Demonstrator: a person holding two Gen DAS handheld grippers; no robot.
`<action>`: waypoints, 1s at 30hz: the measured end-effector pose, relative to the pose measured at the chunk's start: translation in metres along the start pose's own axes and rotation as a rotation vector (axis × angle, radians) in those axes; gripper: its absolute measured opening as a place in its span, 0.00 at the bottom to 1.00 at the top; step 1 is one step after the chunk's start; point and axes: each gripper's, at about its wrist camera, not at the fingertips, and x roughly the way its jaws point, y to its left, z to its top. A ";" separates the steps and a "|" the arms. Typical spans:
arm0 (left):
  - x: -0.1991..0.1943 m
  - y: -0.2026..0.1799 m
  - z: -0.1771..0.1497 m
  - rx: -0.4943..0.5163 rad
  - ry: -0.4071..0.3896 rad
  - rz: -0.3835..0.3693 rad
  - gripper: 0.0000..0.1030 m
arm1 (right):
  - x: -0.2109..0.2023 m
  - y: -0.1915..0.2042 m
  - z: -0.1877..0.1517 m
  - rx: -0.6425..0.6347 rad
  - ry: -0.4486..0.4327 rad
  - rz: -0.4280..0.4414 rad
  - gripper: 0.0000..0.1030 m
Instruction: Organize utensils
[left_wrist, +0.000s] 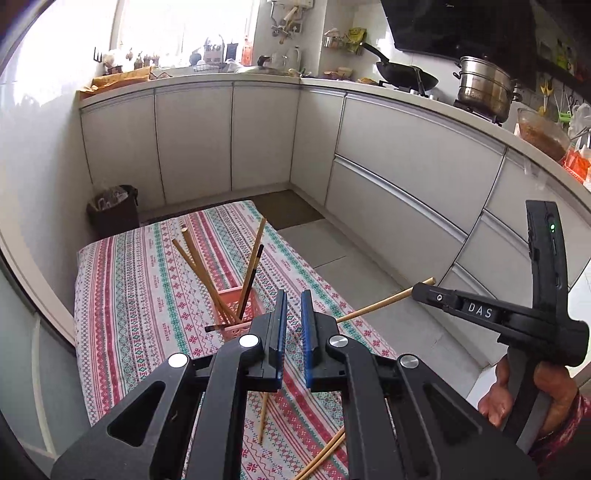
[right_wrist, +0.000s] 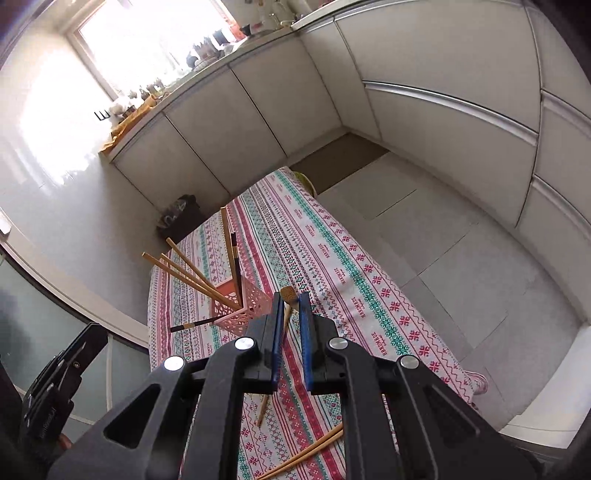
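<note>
Both grippers hovering over the patterned tablecloth (left_wrist: 155, 295)

The right gripper (right_wrist: 291, 306) is pinching a wooden chopstick (right_wrist: 287, 295); the left gripper (left_wrist: 294, 306) is closed on nothing. The pink basket (left_wrist: 236, 310) is sitting just ahead-left of each, with loose chopsticks (right_wrist: 314, 450) lying beneath them.

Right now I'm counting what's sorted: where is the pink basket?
In both wrist views the pink basket stands on the patterned tablecloth just left of the gripper tips, holding several chopsticks, with one dark chopstick lying at its base.

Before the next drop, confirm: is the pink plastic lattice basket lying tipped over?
No, the pink plastic lattice basket stands upright, wooden chopsticks leaning inside.
</note>
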 end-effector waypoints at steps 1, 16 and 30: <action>0.000 -0.002 0.004 0.006 0.002 -0.010 0.07 | -0.002 -0.003 0.002 0.006 -0.004 0.006 0.09; 0.167 -0.026 -0.101 0.147 0.554 -0.005 0.30 | 0.006 -0.075 0.006 0.092 0.054 0.013 0.09; 0.310 -0.044 -0.045 0.269 0.819 0.155 0.36 | 0.048 -0.133 0.021 0.211 0.073 0.110 0.09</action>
